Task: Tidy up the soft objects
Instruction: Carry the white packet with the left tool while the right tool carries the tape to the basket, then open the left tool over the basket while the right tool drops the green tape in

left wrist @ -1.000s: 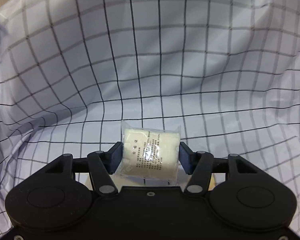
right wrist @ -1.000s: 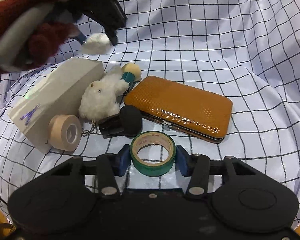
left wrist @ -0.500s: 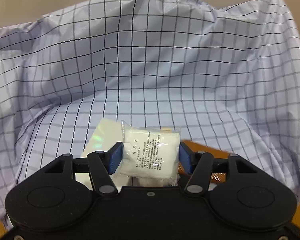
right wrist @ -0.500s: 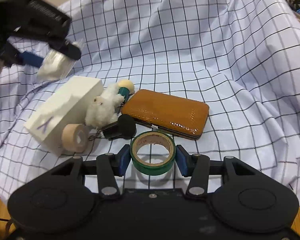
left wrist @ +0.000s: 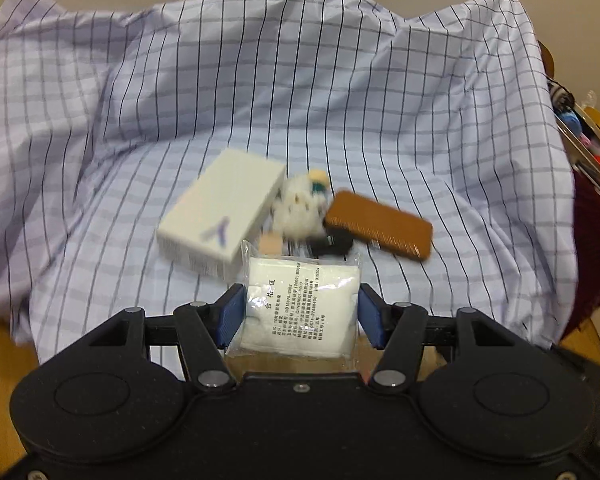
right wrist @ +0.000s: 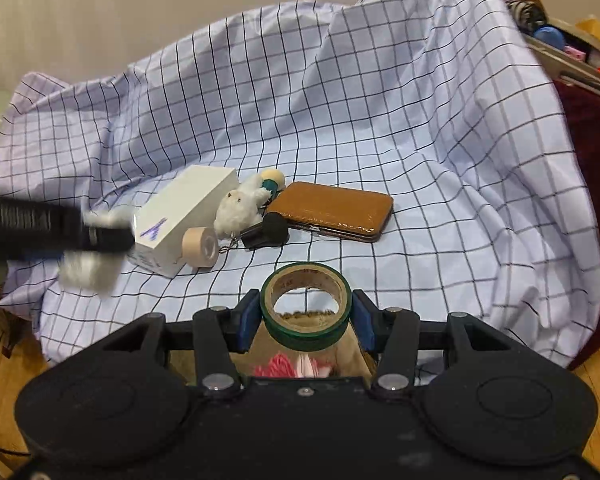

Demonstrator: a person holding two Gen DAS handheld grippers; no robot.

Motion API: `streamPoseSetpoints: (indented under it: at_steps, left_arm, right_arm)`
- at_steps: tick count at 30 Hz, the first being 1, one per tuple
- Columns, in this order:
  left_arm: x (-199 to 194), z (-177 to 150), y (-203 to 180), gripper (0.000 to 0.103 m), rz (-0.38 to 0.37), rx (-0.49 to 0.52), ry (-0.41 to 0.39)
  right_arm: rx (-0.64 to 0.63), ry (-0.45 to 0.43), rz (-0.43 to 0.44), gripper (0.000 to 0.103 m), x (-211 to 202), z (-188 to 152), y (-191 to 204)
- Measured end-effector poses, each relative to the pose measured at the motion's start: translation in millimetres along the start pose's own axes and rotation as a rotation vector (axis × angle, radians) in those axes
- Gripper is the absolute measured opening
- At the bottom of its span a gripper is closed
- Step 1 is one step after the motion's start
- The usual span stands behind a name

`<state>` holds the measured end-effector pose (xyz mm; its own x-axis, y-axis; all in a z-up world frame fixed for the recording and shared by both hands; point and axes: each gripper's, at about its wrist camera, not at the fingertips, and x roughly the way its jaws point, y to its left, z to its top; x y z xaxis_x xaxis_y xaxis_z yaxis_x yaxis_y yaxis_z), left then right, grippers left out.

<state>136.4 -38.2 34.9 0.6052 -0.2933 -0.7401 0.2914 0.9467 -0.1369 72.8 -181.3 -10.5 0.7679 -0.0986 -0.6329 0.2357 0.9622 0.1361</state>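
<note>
My left gripper is shut on a clear packet of white cotton pads, held above the near edge of the checked cloth. In the right wrist view that gripper is a blur at the left with the packet. My right gripper is shut on a green tape roll, held over the cloth's front edge. On the cloth lie a white plush toy, a white box, a beige tape roll, a black sponge-tipped item and a brown wallet.
Under the right gripper a brown bag holds something pink and white. A dark red cloth and a cluttered shelf stand at the right. Wooden floor shows at the lower left.
Both grippers have drawn back and up from the cloth with their loads. The left one has swung from over the box toward the near left edge.
</note>
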Motion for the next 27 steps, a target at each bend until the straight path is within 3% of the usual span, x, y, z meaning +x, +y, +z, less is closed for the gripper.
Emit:
streamPoseSetpoints:
  at_steps: [13,27]
  left_arm:
    - [-27.2,-89.8,-7.8,0.056,0.067,-0.091,-0.005]
    - [-18.4,-124.3,-4.7,0.058,0.113,-0.124,0.01]
  right_arm:
    - [0.025,-0.079,0.014,0.047,-70.9,-46.8,-5.1]
    - [-0.01,-0.048,0.008,0.048,-71.3,-63.0,7.1]
